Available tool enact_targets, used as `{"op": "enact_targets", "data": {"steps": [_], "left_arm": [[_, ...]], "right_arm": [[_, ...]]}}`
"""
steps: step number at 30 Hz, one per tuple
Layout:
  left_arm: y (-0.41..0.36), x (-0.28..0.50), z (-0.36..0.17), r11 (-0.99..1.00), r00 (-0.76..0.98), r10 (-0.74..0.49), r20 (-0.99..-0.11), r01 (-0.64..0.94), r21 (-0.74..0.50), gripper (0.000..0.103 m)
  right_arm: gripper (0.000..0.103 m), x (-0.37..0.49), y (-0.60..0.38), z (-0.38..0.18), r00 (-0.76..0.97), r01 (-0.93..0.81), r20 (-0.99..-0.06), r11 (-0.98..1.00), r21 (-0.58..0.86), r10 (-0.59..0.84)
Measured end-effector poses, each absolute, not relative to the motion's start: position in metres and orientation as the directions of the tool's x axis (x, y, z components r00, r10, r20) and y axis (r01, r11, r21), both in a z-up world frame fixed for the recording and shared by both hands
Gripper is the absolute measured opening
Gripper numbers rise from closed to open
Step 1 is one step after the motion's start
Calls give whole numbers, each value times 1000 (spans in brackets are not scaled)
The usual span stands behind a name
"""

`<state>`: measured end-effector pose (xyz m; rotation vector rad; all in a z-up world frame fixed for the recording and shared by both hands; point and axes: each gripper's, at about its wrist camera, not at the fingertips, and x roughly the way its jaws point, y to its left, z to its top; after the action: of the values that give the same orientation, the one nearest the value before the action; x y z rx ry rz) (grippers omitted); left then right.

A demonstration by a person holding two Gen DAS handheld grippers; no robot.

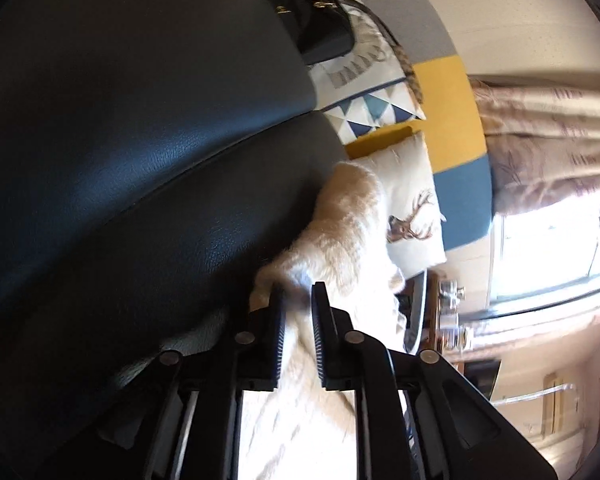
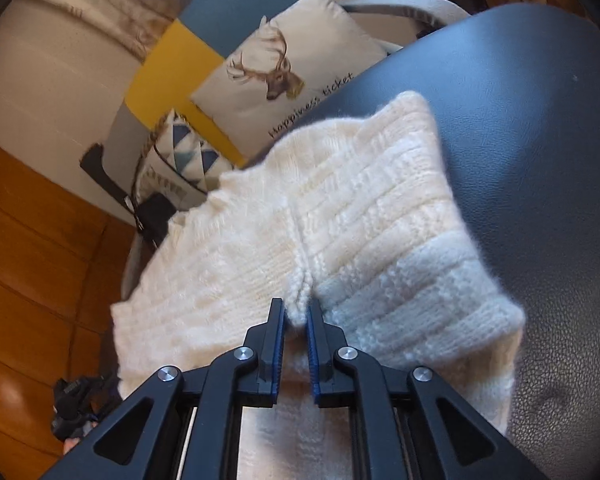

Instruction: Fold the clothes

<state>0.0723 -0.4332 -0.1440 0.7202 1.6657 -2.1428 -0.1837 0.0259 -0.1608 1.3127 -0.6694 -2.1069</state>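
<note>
A cream-white knitted sweater [image 2: 340,216] lies on a dark leather seat [image 2: 520,128]. In the right wrist view my right gripper [image 2: 297,309] sits low over it. A raised ridge of knit fills the narrow gap between the blue pads [image 2: 277,344], which touch it on both sides. In the left wrist view the picture is rolled sideways. There my left gripper [image 1: 299,291] rests at the sweater's [image 1: 352,220] edge on the seat [image 1: 120,160]. Its jaws stand slightly apart with fluffy knit lying between and under them, and I see no pinch.
A deer-print cushion [image 2: 284,64] and a triangle-pattern cushion [image 2: 188,152] lean on a yellow, blue and grey backrest [image 2: 172,64]. A black handbag [image 1: 316,20] sits on the seat. Wooden floor [image 2: 32,240] lies to the left, a bright window [image 1: 552,248] and curtain [image 1: 540,136] beyond.
</note>
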Motion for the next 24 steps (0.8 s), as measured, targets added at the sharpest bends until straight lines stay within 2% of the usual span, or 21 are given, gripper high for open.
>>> {"op": "enact_targets", "data": {"steps": [4,8,14,16,21,23,24], "left_arm": [[-429,72,-108,-381,-852,27,-522,474,-794,18],[-423,54,-74,-503,-883,39,-468,387,-773,19],[-420,-32,-101,-543,-800,158,-579,419,-727,19],[-423,-45,-111,-559,-766,128,-630,468,-684,19],[-438,-62,-141,-588,-723,108,-682,506,-631,19],[-439,-60,-148,-595,-725,104,-681,503,-627,10],[-439,-56,-145,-585,-736,109,-668,496,-642,10]], "right_arm": [[26,-175,43,-141,-444,167,-621,-741,651,-646],[25,-165,5,-108,-429,340,-583,-721,604,-690],[25,-157,-105,-98,-341,574,-677,-715,400,-652],[25,-157,-125,-105,-337,597,-708,-722,349,-621],[25,-172,-148,-124,-381,581,-779,-785,218,-498],[23,-176,-146,-132,-381,581,-780,-785,216,-497],[23,-178,-146,-136,-381,583,-780,-783,214,-497]]}}
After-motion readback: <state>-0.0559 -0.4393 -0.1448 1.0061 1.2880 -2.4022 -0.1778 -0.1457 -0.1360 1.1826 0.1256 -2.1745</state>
